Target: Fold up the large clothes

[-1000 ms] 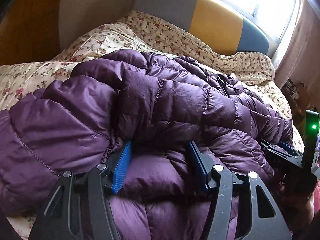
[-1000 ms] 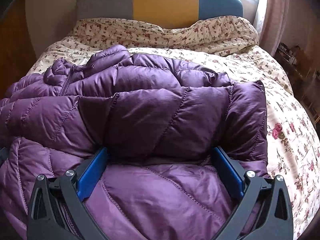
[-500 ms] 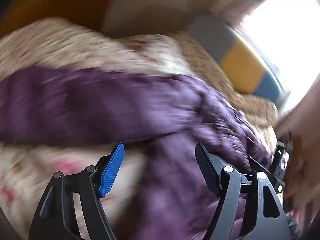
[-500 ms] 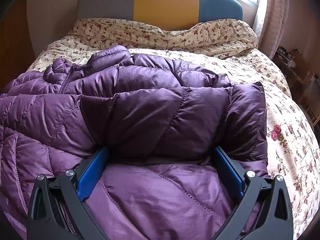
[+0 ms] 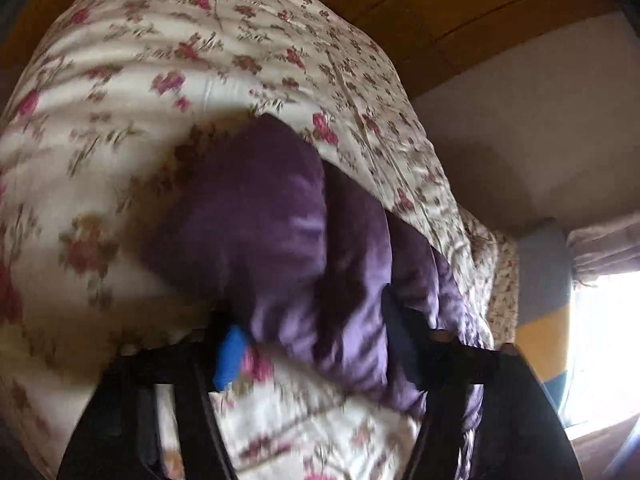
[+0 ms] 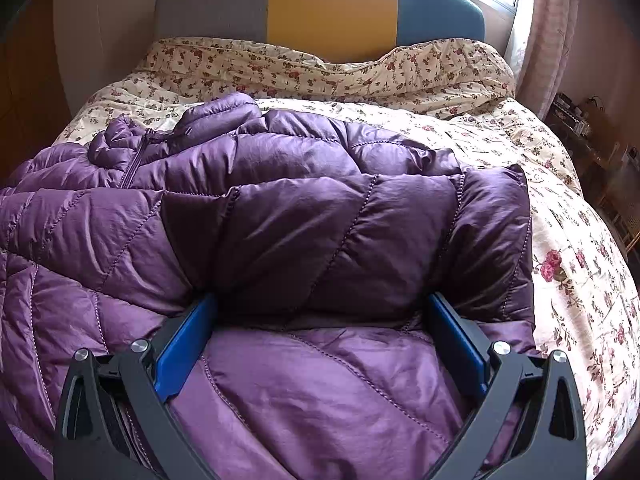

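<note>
A purple quilted down jacket [image 6: 304, 224] lies spread across the flowered bed, its collar and zip at the far left. My right gripper [image 6: 322, 340] is open, its blue-padded fingers resting on the jacket's near right part on either side of a puffed fold. In the blurred, rolled left wrist view, my left gripper [image 5: 316, 344] is open with the jacket's end [image 5: 288, 232] between its fingers, over the quilt.
The flowered quilt [image 6: 580, 280] covers the bed, bunched at the grey, yellow and blue headboard [image 6: 328, 4]. A curtain and window [image 6: 548, 20] stand at the far right. Cluttered furniture [image 6: 592, 128] sits beside the bed's right edge. Wooden panels [image 5: 440, 8] show in the left wrist view.
My left gripper has swung fast to the left and rolled, from the middle of the jacket to its left end. The right gripper has stayed in place and open.
</note>
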